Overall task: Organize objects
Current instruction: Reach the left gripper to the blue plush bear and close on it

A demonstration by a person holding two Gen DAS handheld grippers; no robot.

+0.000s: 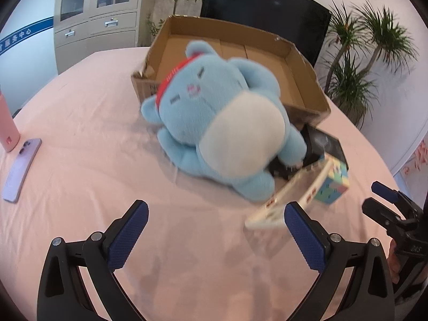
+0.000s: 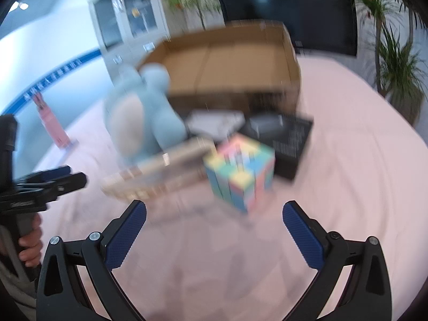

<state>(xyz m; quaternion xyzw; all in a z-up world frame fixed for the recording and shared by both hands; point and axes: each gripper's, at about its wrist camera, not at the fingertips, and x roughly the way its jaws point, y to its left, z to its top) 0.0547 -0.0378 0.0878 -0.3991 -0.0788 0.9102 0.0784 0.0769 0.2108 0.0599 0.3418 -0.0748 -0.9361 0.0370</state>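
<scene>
Phone (image 1: 21, 169) — left wrist view only, beside bottle (image 1: 8, 125).

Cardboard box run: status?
Both tools open, empty: left, right. Cardboard box empty; plush, cube outside it. Plush leans on near wall.

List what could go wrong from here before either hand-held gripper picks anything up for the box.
1. The blue plush toy leans against the cardboard box and lies partly over the black box; lifting it may drag its neighbours.
2. The flat clear-lidded case rests tilted against the pastel cube, so grabbing the cube could make the case slide.
3. The phone and pink bottle sit near the table's edge; a sweep could knock them off.
</scene>
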